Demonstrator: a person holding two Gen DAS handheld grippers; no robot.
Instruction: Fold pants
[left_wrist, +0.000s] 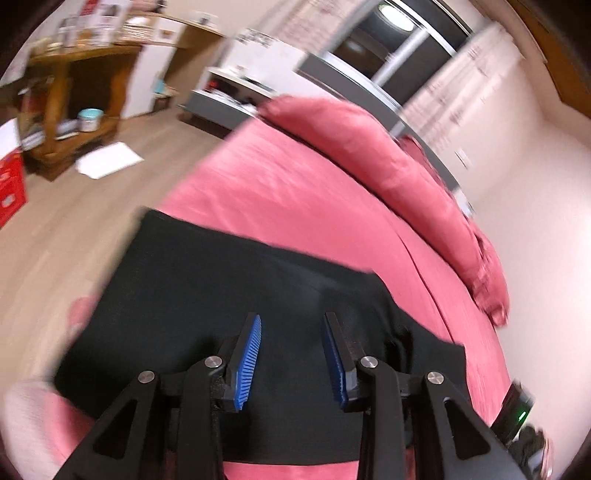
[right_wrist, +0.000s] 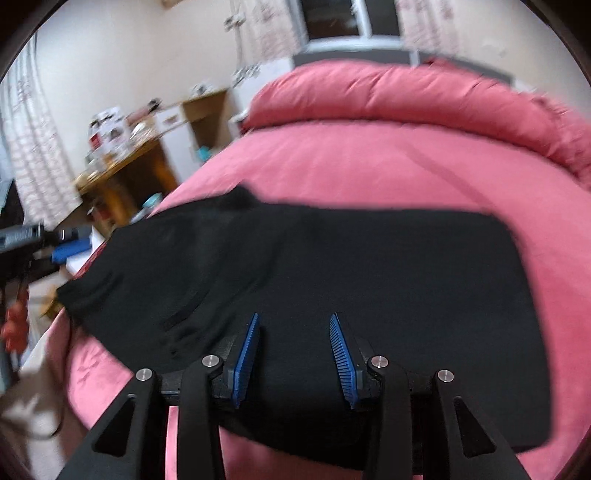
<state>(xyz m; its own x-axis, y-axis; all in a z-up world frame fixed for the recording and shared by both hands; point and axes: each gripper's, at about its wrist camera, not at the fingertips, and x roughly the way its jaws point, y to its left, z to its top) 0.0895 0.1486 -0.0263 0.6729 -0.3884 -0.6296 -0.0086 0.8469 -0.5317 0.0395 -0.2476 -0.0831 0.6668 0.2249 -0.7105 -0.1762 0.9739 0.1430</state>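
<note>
Black pants (left_wrist: 229, 295) lie spread flat on a pink bed (left_wrist: 295, 192). In the left wrist view my left gripper (left_wrist: 292, 321) is open, its blue pads apart, hovering just above the pants near their near edge. In the right wrist view the pants (right_wrist: 369, 266) stretch across the bed (right_wrist: 369, 166) from left to right, with a bunched end at the left. My right gripper (right_wrist: 294, 319) is open above the pants' near edge. The left gripper (right_wrist: 55, 243) shows at the far left of that view. Both views are motion-blurred.
A rolled pink duvet (right_wrist: 406, 92) lies along the head of the bed. A wooden desk (left_wrist: 74, 74) with clutter stands across a wood floor (left_wrist: 55, 229), with white paper (left_wrist: 109, 160) on the floor. A white wall (left_wrist: 535, 184) borders the bed's far side.
</note>
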